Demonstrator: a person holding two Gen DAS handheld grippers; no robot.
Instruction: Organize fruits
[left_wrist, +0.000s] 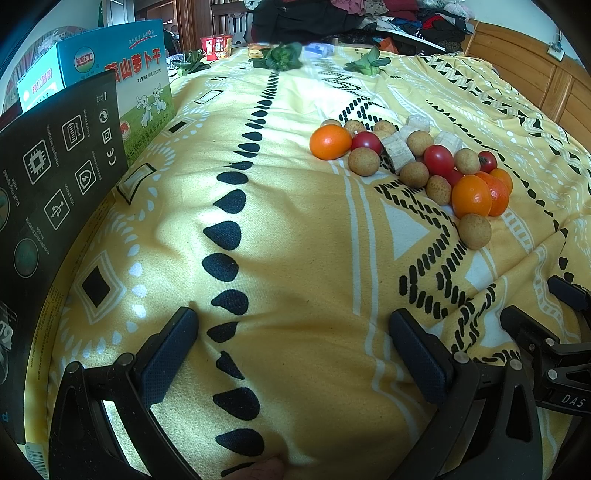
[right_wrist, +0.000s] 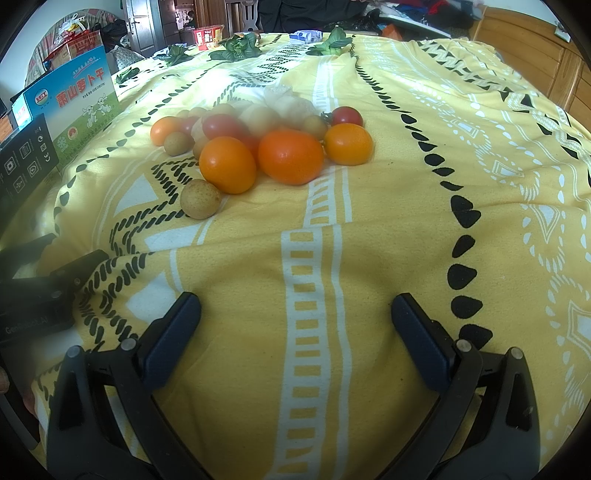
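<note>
Through the left wrist camera, my left gripper (left_wrist: 293, 332) hangs over the yellow cloth (left_wrist: 295, 240), jaws spread wide with nothing between them. The fruit pile (left_wrist: 410, 162) lies well ahead and to the right: oranges (left_wrist: 330, 141), red tomatoes (left_wrist: 438, 159), brown longans (left_wrist: 364, 161) and pale cut chunks (left_wrist: 395, 152), all touching or nearly so. A black box (left_wrist: 55, 177) and a blue-green carton (left_wrist: 140, 81) stand at the left edge.

Through the right wrist camera, my right gripper (right_wrist: 295, 317) is also spread and empty above the cloth. The pile (right_wrist: 258, 144) sits ahead, slightly left, one longan (right_wrist: 200, 198) lying just apart at its near side. Leafy greens (right_wrist: 240, 46) lie at the far edge.
</note>
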